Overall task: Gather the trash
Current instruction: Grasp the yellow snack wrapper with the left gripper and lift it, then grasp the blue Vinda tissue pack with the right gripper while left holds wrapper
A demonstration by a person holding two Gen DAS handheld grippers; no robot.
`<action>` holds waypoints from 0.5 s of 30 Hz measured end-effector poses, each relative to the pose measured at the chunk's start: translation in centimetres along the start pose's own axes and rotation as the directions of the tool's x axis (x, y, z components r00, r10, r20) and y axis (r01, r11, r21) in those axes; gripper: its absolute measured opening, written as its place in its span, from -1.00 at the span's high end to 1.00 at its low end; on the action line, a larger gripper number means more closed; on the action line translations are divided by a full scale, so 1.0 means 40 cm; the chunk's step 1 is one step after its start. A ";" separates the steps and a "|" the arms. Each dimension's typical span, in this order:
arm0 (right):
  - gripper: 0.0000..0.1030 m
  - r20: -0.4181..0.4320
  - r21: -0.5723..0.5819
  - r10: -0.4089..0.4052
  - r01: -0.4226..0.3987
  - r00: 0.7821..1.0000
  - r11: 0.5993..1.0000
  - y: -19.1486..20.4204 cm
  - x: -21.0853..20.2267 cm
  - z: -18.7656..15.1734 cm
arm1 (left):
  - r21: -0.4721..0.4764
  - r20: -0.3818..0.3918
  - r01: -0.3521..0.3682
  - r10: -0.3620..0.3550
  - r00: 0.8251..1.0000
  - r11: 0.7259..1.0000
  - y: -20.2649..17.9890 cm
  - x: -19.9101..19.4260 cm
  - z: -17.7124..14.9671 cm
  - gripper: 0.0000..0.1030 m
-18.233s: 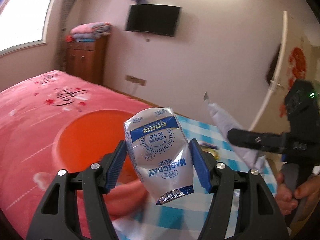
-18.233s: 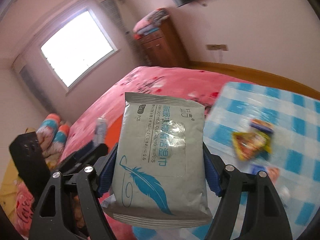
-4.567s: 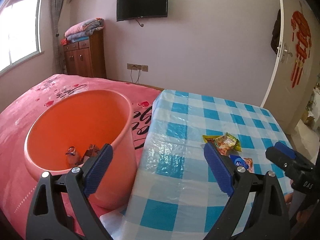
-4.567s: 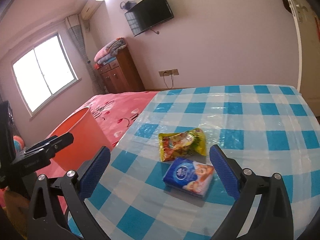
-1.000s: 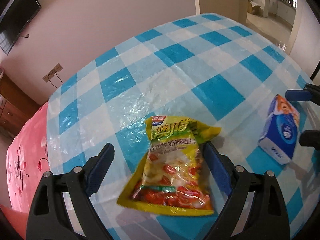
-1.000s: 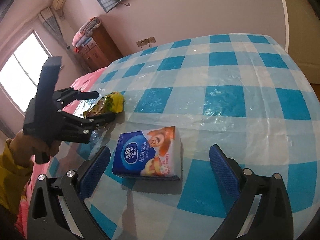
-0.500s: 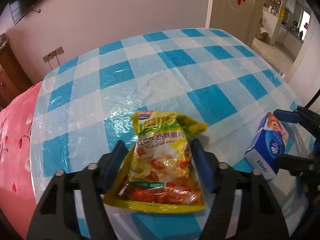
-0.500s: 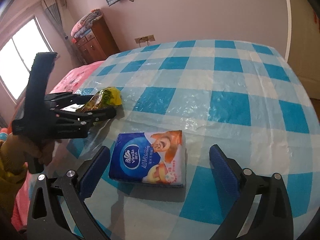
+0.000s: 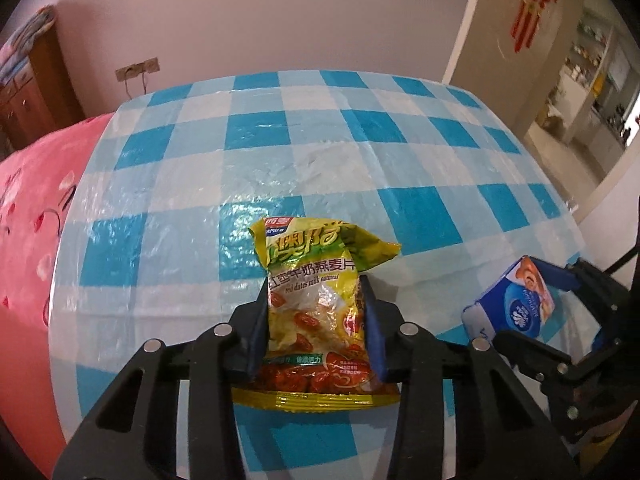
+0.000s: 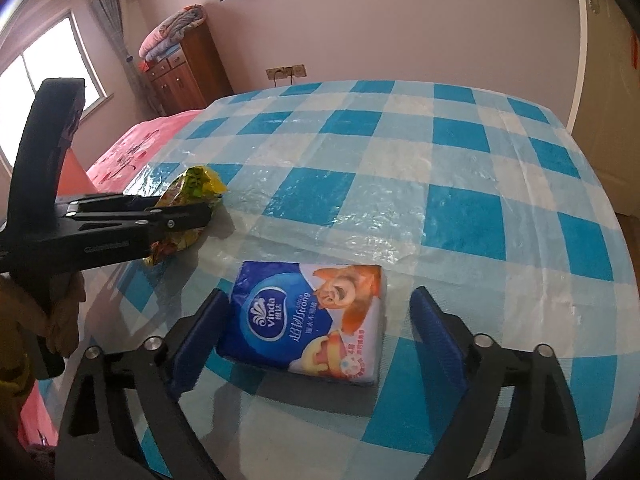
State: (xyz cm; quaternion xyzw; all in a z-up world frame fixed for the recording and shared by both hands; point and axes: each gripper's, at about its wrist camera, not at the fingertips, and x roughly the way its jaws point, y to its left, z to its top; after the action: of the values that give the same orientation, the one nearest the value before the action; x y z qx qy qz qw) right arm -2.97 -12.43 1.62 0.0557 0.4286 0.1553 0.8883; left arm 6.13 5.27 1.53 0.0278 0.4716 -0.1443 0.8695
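Observation:
A yellow-green oatmeal snack bag (image 9: 316, 304) lies on the blue-checked table (image 9: 280, 160). My left gripper (image 9: 316, 320) is shut on its sides; it also shows in the right wrist view (image 10: 188, 208) with the bag (image 10: 192, 184). A blue Vinda tissue pack (image 10: 312, 320) lies flat on the table between the pads of my right gripper (image 10: 316, 328). The right gripper is open, with a small gap on each side of the pack. The pack also shows in the left wrist view (image 9: 508, 308).
A pink bed (image 9: 24, 208) adjoins the table's left edge. A wooden cabinet (image 10: 184, 68) with folded blankets stands against the far wall. An open doorway (image 9: 580, 80) lies at the right. The orange bin is only a sliver (image 10: 74, 176) behind the left gripper.
My left gripper has closed on the snack bag, which stood between open jaws a second ago. My right gripper has moved in around the tissue pack and narrowed its opening.

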 end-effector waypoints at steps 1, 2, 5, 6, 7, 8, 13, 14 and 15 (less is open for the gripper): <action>-0.68 0.000 0.000 0.001 -0.001 1.000 1.000 -0.001 0.000 0.000 | -0.009 0.002 0.003 -0.003 1.000 1.000 0.003 -0.002 -0.002 0.20; -0.66 0.000 -0.001 0.003 -0.003 1.000 1.000 -0.001 0.000 0.000 | -0.018 0.005 0.006 -0.006 1.000 1.000 0.005 -0.006 -0.006 0.20; -0.51 0.002 -0.011 0.015 -0.015 1.000 1.000 0.003 0.000 0.000 | -0.038 0.012 0.007 -0.007 1.000 0.999 0.012 -0.017 -0.021 0.20; -0.51 0.002 -0.012 0.013 -0.013 1.000 1.000 0.004 -0.001 -0.001 | -0.049 0.017 0.012 -0.011 1.000 0.999 0.017 -0.021 -0.026 0.20; -0.51 0.002 -0.011 0.014 -0.014 1.000 1.000 0.003 0.000 0.000 | -0.060 0.020 0.019 -0.018 1.000 0.998 0.022 -0.025 -0.031 0.20; -0.51 0.002 -0.011 0.015 -0.015 1.000 1.000 0.003 -0.001 0.000 | -0.065 0.021 0.021 -0.020 1.000 0.998 0.024 -0.027 -0.034 0.20; -0.48 0.003 -0.009 0.016 -0.016 1.000 1.000 0.002 0.000 0.000 | -0.084 0.042 0.040 -0.037 0.998 0.996 0.029 -0.054 -0.053 0.20; -0.48 0.003 -0.010 0.014 -0.014 1.000 1.000 0.003 0.000 0.000 | -0.082 0.045 0.039 -0.036 0.998 0.996 0.028 -0.058 -0.056 0.20; -0.47 0.003 -0.010 0.015 -0.015 1.000 1.000 0.003 0.000 0.000 | -0.077 0.049 0.040 -0.037 0.998 0.996 0.027 -0.065 -0.060 0.20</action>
State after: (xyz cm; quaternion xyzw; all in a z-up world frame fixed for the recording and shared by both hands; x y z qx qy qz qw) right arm -3.01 -12.33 1.65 0.0546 0.4260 0.1639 0.8881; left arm 3.15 7.33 2.28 -0.0188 0.4563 -0.1431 0.8780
